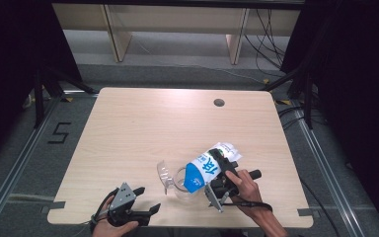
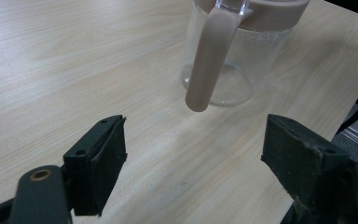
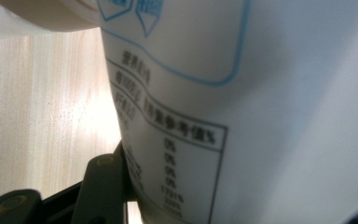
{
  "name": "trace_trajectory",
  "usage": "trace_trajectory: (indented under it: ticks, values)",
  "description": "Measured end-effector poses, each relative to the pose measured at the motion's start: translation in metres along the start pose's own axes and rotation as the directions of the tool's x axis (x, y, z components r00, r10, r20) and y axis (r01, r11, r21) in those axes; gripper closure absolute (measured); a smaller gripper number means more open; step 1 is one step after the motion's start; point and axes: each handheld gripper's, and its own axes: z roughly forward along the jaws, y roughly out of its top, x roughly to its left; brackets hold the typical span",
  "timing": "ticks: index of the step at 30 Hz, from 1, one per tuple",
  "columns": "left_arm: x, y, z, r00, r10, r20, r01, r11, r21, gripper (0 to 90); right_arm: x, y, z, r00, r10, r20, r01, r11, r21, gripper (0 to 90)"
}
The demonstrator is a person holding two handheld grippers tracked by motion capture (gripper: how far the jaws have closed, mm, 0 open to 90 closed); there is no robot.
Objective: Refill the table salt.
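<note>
The white-and-blue pouch [image 1: 208, 167] is pinched by the right gripper [image 1: 225, 170] and tilted toward the glass pitcher [image 1: 180, 183], probably for pouring. At the lower left of the high view, the left gripper [image 1: 145, 197] is kept spread and empty, so the pitcher's handle [image 2: 208, 58] is left free.

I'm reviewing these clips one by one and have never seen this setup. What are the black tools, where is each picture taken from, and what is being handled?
A person holds a hand-held gripper in each hand. One camera looks down from above on the wooden table; the other two ride on the grippers. The right gripper is shut on a blue-and-white bag, tipped over a clear jug with a beige lid and handle. Its own camera sees the bag's printed label up close. The left gripper rests open near the table's front edge, facing the jug.
</note>
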Motion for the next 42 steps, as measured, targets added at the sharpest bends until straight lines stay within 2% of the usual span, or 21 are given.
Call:
trace_trajectory:
  ticks: [12,13,14,17,19,20,21,22,24,25,27,28,29,30,31,35,36,37,38,40,42]
  values:
    - [0.000,0.000,0.000,1.0000,-0.001,-0.002,0.001,1.0000,0.004,21.0,-0.001,0.000,-0.001,0.9990,-0.045,0.009,0.045,0.999,0.008,49.5]
    - [-0.001,0.000,0.000,1.0000,-0.004,-0.002,0.004,1.0000,0.003,21.0,-0.002,0.000,0.000,0.9983,-0.055,0.016,0.055,0.998,-0.003,49.6]
    - [0.000,0.000,0.000,1.0000,-0.003,-0.001,0.003,1.0000,0.002,21.0,-0.007,0.001,-0.002,0.9898,-0.142,0.013,0.142,0.990,0.016,49.7]
    - [0.000,0.000,0.001,1.0000,-0.001,0.005,0.001,1.0000,0.001,21.0,-0.007,0.001,-0.002,0.9894,-0.144,0.017,0.144,0.989,0.019,49.7]
    - [0.000,0.000,0.001,1.0000,-0.001,0.005,0.001,1.0000,0.001,21.0,-0.001,0.000,-0.003,0.9982,-0.058,0.012,0.058,0.998,0.035,49.7]
    - [0.000,0.000,0.001,1.0000,-0.003,0.005,0.003,1.0000,0.000,21.0,-0.001,0.001,-0.001,0.9985,-0.053,0.011,0.053,0.999,0.005,49.8]
    - [0.000,0.000,0.001,1.0000,-0.004,0.005,0.004,1.0000,-0.001,21.0,-0.004,0.001,-0.001,0.9961,-0.086,0.019,0.086,0.996,0.001,49.8]
    - [0.000,0.000,0.001,1.0000,-0.004,0.005,0.004,1.0000,-0.001,21.0,-0.003,0.001,-0.001,0.9969,-0.077,0.015,0.077,0.997,0.002,49.8]
    - [0.000,0.000,0.001,1.0000,-0.003,0.005,0.003,1.0000,-0.001,21.0,0.003,-0.001,-0.002,0.9999,0.005,0.010,-0.005,1.000,0.015,49.8]
    - [0.000,0.000,0.001,1.0000,-0.003,0.005,0.003,1.0000,0.000,21.0,0.003,-0.001,-0.002,0.9999,0.007,0.013,-0.008,1.000,0.021,49.8]
    - [-0.001,0.000,0.000,1.0000,-0.004,-0.002,0.004,1.0000,0.004,21.0,0.001,-0.002,-0.001,0.9996,-0.019,0.020,0.019,1.000,0.013,49.8]
    - [0.000,0.000,0.001,1.0000,-0.001,0.001,0.001,1.0000,0.000,21.0,-0.003,-0.002,0.001,0.9953,-0.090,0.036,0.091,0.996,-0.009,49.8]
    - [0.000,0.000,0.000,0.9999,0.011,0.000,-0.011,0.9999,0.005,21.0,-0.004,-0.002,0.000,0.9923,-0.118,0.037,0.119,0.993,-0.002,49.9]
    - [-0.001,0.000,0.000,1.0000,-0.004,-0.002,0.004,1.0000,0.004,21.0,0.002,-0.003,-0.001,0.9989,-0.038,0.029,0.037,0.999,0.020,50.0]
    - [-0.001,0.000,0.000,1.0000,-0.004,-0.002,0.004,1.0000,0.004,21.0,0.003,-0.004,-0.001,0.9995,-0.018,0.027,0.017,1.000,0.020,50.1]
    - [0.000,0.000,0.001,0.9999,0.009,0.008,-0.009,1.0000,0.001,21.0,0.000,-0.004,0.001,0.9979,-0.054,0.036,0.053,0.998,0.015,50.2]
    - [0.000,-0.001,0.001,1.0000,-0.001,0.006,0.001,1.0000,0.003,21.0,-0.003,-0.004,0.002,0.9939,-0.100,0.048,0.100,0.995,-0.003,50.1]
    - [0.000,-0.001,0.001,1.0000,-0.005,0.006,0.005,1.0000,0.003,21.0,-0.004,-0.004,0.002,0.9923,-0.113,0.051,0.114,0.993,-0.008,50.2]
    - [0.000,0.000,0.000,1.0000,0.010,0.001,-0.010,0.9999,0.006,21.0,0.000,-0.005,0.003,0.9968,-0.069,0.040,0.069,0.998,-0.010,50.2]
    - [0.000,-0.001,0.001,1.0000,-0.005,0.005,0.005,1.0000,-0.001,21.0,0.000,-0.005,0.004,0.9963,-0.075,0.042,0.076,0.997,-0.008,50.2]
    - [0.000,-0.001,0.001,1.0000,0.003,0.009,-0.003,1.0000,0.003,21.0,0.001,-0.005,0.004,0.9958,-0.079,0.046,0.080,0.997,-0.010,50.3]
